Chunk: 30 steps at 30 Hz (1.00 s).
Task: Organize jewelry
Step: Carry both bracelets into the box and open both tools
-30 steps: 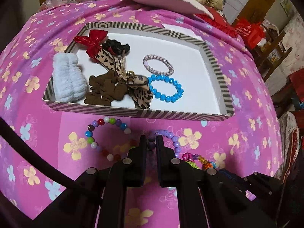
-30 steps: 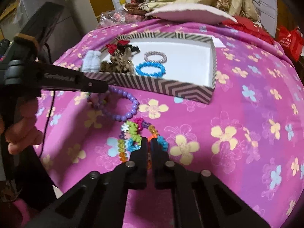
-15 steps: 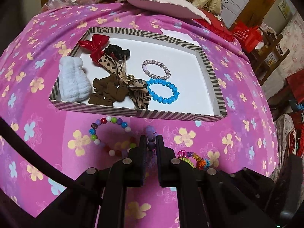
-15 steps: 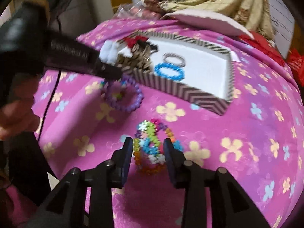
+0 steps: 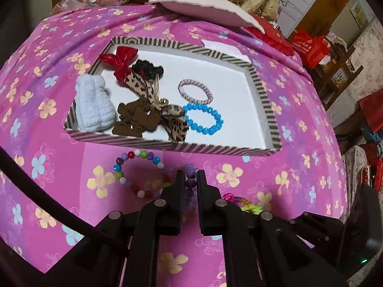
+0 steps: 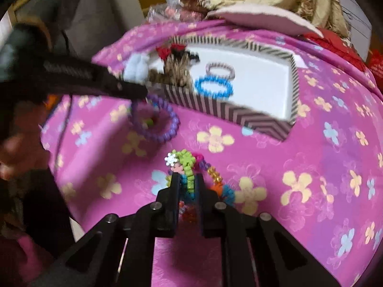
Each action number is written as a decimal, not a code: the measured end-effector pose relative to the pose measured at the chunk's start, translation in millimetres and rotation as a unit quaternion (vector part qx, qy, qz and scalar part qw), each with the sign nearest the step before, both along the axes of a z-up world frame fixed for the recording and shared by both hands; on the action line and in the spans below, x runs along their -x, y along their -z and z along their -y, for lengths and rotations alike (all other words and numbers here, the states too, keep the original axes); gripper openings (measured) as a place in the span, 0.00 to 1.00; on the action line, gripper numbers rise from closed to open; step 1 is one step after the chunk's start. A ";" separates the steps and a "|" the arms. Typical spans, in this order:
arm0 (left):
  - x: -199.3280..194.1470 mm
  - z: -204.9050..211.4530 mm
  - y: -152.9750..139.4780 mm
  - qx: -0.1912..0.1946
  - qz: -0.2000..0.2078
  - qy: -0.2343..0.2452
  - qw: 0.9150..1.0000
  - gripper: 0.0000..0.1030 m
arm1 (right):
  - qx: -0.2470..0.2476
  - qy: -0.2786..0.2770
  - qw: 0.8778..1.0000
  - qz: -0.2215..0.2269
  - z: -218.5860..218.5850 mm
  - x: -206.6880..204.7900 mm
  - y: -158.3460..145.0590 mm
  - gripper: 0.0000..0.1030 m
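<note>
My left gripper [image 5: 190, 174] is shut on a purple bead bracelet [image 5: 190, 167], just in front of the striped tray [image 5: 215, 149]. In the right wrist view the purple bracelet [image 6: 167, 129] dangles from the left gripper [image 6: 140, 93]. My right gripper [image 6: 188, 177] is closing, and its pads press on a multicolour flower-bead bracelet [image 6: 189, 162] lying on the pink cloth. Another bracelet of round mixed-colour beads [image 5: 134, 165] lies on the cloth near the tray. Inside the tray are a blue bead bracelet [image 5: 203, 119] and a braided pink-grey bracelet [image 5: 195, 91].
The tray's left half holds a white scrunchie [image 5: 93, 105], a red bow [image 5: 121, 59], a leopard bow [image 5: 153, 95] and brown and black scrunchies. A pale cushion [image 5: 203, 7] lies behind the tray. Red bags [image 5: 308, 45] stand at the far right. A hand [image 6: 9, 157] grips the left tool.
The right gripper opened around the flower-bead bracelet and has closed on it again. The purple bracelet, flat on the cloth before, now hangs from the left gripper.
</note>
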<state>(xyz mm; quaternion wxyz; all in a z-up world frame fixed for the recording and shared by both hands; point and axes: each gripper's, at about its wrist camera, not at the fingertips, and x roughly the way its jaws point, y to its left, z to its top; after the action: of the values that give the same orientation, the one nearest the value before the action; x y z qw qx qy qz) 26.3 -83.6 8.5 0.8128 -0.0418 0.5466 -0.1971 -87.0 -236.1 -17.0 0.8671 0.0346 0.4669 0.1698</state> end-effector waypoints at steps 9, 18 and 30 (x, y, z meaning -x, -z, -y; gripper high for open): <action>2.0 -3.7 -34.5 0.009 0.025 0.005 1.000 0.25 | -0.029 0.012 0.998 0.062 4.3 -0.9 -60.5 0.11; -10.2 -8.4 -64.7 0.005 0.054 -0.001 0.999 0.25 | -0.029 0.035 0.996 0.079 9.4 -19.4 -74.4 0.11; -42.3 -0.4 -72.3 -0.034 0.076 -0.009 0.996 0.25 | -0.028 0.051 0.996 0.070 16.7 -57.3 -68.9 0.11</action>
<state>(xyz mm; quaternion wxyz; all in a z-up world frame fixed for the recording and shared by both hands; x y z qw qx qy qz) 68.6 -83.2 80.7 0.8547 -0.0040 0.4890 -0.1741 -29.7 -252.8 51.9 0.9039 0.0702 0.3979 0.1407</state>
